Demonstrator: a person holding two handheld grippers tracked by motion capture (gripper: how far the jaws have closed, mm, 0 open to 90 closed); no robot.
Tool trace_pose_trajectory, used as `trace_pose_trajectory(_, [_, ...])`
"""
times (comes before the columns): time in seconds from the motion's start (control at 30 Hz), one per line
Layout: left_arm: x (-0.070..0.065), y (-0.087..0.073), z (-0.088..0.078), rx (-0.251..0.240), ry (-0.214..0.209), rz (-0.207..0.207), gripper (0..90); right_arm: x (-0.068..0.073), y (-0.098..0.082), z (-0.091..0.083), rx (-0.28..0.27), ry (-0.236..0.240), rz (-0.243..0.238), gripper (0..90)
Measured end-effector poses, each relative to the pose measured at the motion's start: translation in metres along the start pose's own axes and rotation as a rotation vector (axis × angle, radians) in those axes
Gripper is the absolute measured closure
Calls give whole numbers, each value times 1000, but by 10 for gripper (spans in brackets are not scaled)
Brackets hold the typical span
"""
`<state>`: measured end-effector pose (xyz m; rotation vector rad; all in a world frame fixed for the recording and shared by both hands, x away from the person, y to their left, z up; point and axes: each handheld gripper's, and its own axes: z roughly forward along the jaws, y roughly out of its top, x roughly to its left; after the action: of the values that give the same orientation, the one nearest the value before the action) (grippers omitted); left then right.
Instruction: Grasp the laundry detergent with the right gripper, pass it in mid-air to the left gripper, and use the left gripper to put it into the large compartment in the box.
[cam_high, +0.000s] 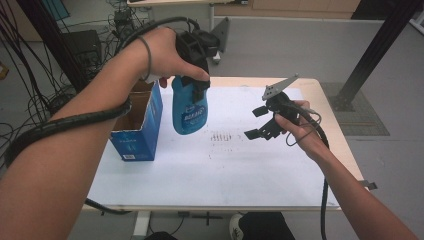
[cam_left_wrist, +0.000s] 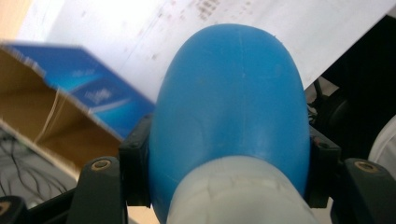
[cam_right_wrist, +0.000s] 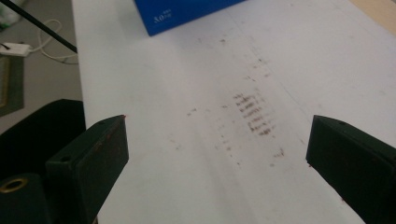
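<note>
A blue plastic bottle (cam_high: 190, 112) with a white neck hangs upright above the white table top (cam_high: 225, 175), held near its top by my left gripper (cam_high: 194, 86), which is shut on it. In the left gripper view the bottle (cam_left_wrist: 231, 107) sits between the black jaws of that gripper (cam_left_wrist: 229, 172), whose pads press on its sides. An open blue cardboard box (cam_high: 140, 125) stands just left of the bottle. My right gripper (cam_high: 254, 123) is to the right of the bottle, a little above the table, open and holding nothing. In the right gripper view its jaws (cam_right_wrist: 217, 158) stand wide apart over the table.
Dark smudge marks (cam_high: 225, 136) lie mid-table, also under the right gripper (cam_right_wrist: 252, 114). The blue box (cam_right_wrist: 182, 14) is beyond them. A black frame post (cam_high: 375, 50) stands at the back right. Cables (cam_high: 30, 90) clutter the floor at the left.
</note>
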<state>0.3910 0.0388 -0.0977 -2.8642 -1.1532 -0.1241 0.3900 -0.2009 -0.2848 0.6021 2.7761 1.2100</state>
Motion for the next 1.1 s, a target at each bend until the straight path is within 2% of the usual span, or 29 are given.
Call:
trace_pose_trajectory(0.03, [8, -2, -9, -9, -12, -51, 370, 0, -1, -4, 2, -15, 5, 52])
trace_pose_trajectory(0.07, [8, -2, -9, -9, -12, -51, 370, 0, -1, -4, 2, -15, 5, 52])
trace_pose_trajectory(0.2, [26, -6, -25, -34, -33, -178, 370, -1, -2, -11, 16, -44, 8, 51])
trace_pose_trajectory(0.27, [33, -9, -32, -46, -24, -234, 370, -1, -2, -15, 17, -54, 8, 57])
trace_pose_trajectory(0.3, [37, -11, -36, -47, -14, -239, 370, -2, -3, -17, 20, -53, 10, 60])
trace_pose_trajectory(0.33, [40, -13, -40, -53, -10, -262, 370, -2, -4, -18, 31, -59, 9, 60])
trace_pose_trajectory(0.37, [49, -17, -47, -65, -6, -321, 370, -2, -5, -20, 56, -73, 9, 61])
trace_pose_trajectory(0.47, [58, -22, -54, -69, -5, -367, 370, -2, -7, -20, 71, -66, 21, 61])
trace_pose_trajectory(0.5, [62, -24, -57, -74, -3, -394, 370, -1, -7, -21, 77, -72, 23, 61])
trace_pose_trajectory(0.53, [70, -28, -64, -80, 1, -442, 370, -1, -8, -21, 77, -83, 22, 57])
trace_pose_trajectory(0.57, [70, -28, -64, -80, 1, -442, 371, -1, -9, -21, 82, -84, 20, 57])
trace_pose_trajectory(0.6, [77, -31, -69, -82, 5, -490, 371, -1, -9, -20, 92, -84, 17, 56])
trace_pose_trajectory(0.63, [77, -31, -69, -82, 5, -490, 371, -1, -9, -20, 92, -84, 17, 56])
trace_pose_trajectory(0.67, [80, -33, -71, -83, 7, -511, 371, -1, -9, -19, 111, -83, 10, 57])
trace_pose_trajectory(0.7, [88, -37, -76, -91, 8, -565, 371, 0, -9, -18, 121, -86, 5, 57])
trace_pose_trajectory(0.73, [88, -37, -76, -91, 8, -565, 371, 0, -9, -18, 121, -86, 5, 57])
trace_pose_trajectory(0.8, [93, -40, -80, -95, 8, -605, 371, 0, -9, -18, 127, -87, 1, 57])
trace_pose_trajectory(0.83, [99, -44, -84, -97, 14, -638, 371, 0, -9, -19, 124, -85, 6, 57])
trace_pose_trajectory(0.9, [102, -45, -85, -99, 20, -651, 371, 0, -9, -20, 125, -86, 8, 57])
trace_pose_trajectory(1.03, [113, -51, -90, -104, 25, -715, 371, 0, -7, -22, 131, -85, 6, 57])
trace_pose_trajectory(1.07, [117, -54, -90, -110, 23, -741, 371, 0, -7, -24, 128, -84, 1, 57])
trace_pose_trajectory(1.1, [117, -54, -90, -110, 23, -741, 371, 1, -6, -24, 129, -84, 0, 57])
